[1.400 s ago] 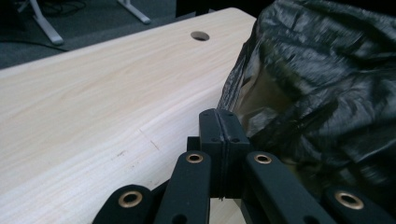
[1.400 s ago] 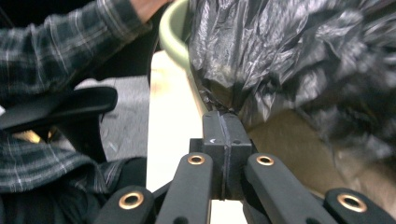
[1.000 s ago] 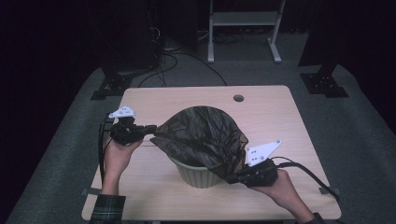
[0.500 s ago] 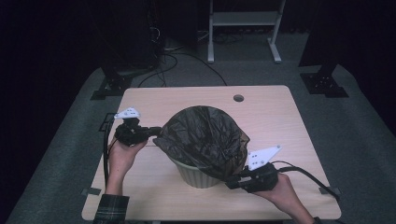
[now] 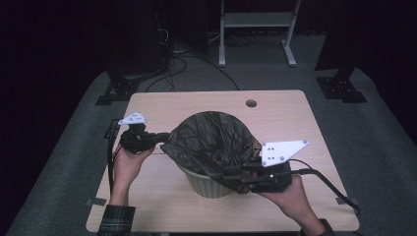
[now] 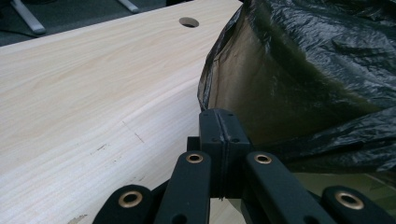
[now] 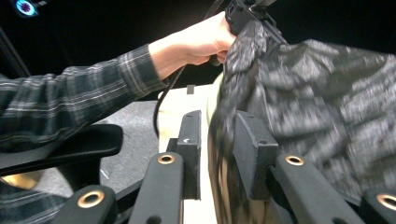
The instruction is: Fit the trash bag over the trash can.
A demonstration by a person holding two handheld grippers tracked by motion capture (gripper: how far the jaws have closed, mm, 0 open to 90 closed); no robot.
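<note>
One black bag (image 5: 214, 142) sits draped over one pale green bin (image 5: 206, 184), near the middle of the tabletop (image 5: 275, 113) and a touch toward six o'clock. The plastic is crumpled and domed over the bin's mouth, so what is inside the bin cannot be made out.

Left tool (image 5: 164, 138) is at nine o'clock of the bag: jaws pressed flat together, and in the left gripper view (image 6: 219, 140) the bag's edge meets their tip, pinched there. Right tool (image 5: 235, 175) is at about five o'clock of the bin; in the right gripper view (image 7: 217, 140) its jaws stand a little apart with a fold of bag hanging between them, the far jaw against the plastic, the near one with a gap. Whether it actually bites the bag, I cannot tell.

Two hands, two tools, a cable trailing from each. Left sleeve (image 7: 79, 88) is plaid.

The tabletop is light wood, with one round cable hole (image 5: 251, 103) at twelve o'clock. Grey carpet (image 5: 383, 137) surrounds it, a white frame (image 5: 255, 29) stands beyond, cables lie on the floor, and the room is dark.
</note>
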